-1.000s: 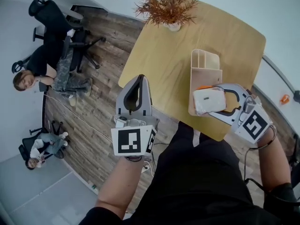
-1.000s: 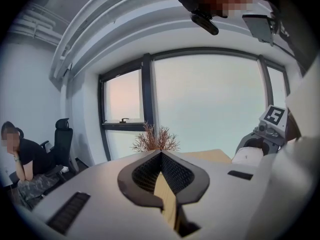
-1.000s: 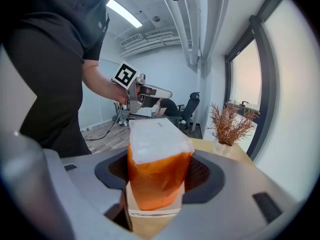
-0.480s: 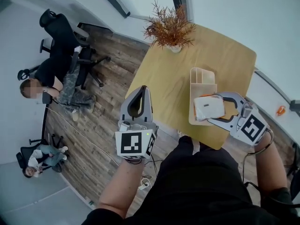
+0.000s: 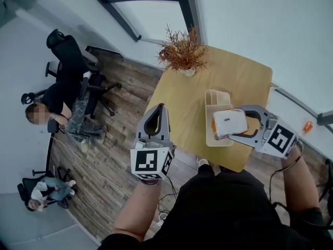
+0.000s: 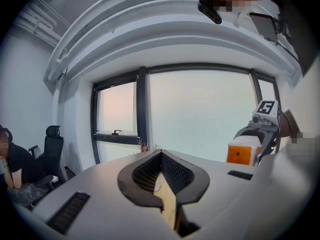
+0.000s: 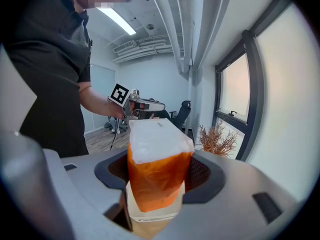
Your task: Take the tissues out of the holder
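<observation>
Gripping the tissue pack (image 7: 156, 174) in the right gripper (image 5: 234, 124), over the holder (image 5: 217, 97) by the table's (image 5: 234, 77) near right edge. With the left gripper (image 5: 159, 108) closed, empty, off the near left corner. Could slip on the soft wrapper, or clip the holder and tip it over the edge.

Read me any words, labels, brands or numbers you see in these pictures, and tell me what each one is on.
No text can be read.
Tissue pack: faint dark marks on its white face, too small and blurred to read.
Left cube on the left tongs: black-and-white square pattern only, no letters or numbers.
Right cube on the right tongs: the same kind of pattern, no letters or numbers.
</observation>
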Demonstrator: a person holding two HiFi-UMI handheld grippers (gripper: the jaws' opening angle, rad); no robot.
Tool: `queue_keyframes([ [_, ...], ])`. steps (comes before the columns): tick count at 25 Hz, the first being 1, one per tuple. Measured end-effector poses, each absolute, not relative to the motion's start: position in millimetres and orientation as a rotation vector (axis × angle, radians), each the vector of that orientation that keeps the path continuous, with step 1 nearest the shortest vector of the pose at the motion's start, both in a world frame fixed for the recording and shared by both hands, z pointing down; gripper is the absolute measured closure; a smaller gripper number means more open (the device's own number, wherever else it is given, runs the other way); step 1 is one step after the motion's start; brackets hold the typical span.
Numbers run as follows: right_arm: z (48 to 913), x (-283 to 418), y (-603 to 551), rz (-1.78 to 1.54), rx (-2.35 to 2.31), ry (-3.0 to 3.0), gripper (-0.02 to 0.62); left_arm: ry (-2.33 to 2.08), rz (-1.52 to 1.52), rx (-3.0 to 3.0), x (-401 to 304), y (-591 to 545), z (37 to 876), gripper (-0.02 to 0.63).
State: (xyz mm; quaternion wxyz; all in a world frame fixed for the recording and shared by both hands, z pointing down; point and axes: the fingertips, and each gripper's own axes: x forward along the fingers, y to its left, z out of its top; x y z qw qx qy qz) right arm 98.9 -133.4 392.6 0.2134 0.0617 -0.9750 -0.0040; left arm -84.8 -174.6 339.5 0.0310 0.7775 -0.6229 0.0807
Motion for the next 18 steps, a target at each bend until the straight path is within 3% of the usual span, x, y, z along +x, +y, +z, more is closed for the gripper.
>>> queue_keyframes([
  [18, 338.0, 103.1, -141.1, -0.103, 0.208, -2.755, 0.313, -1.942, 0.177, 2.507, -69.7, -187.1, 279.7, 0.601],
])
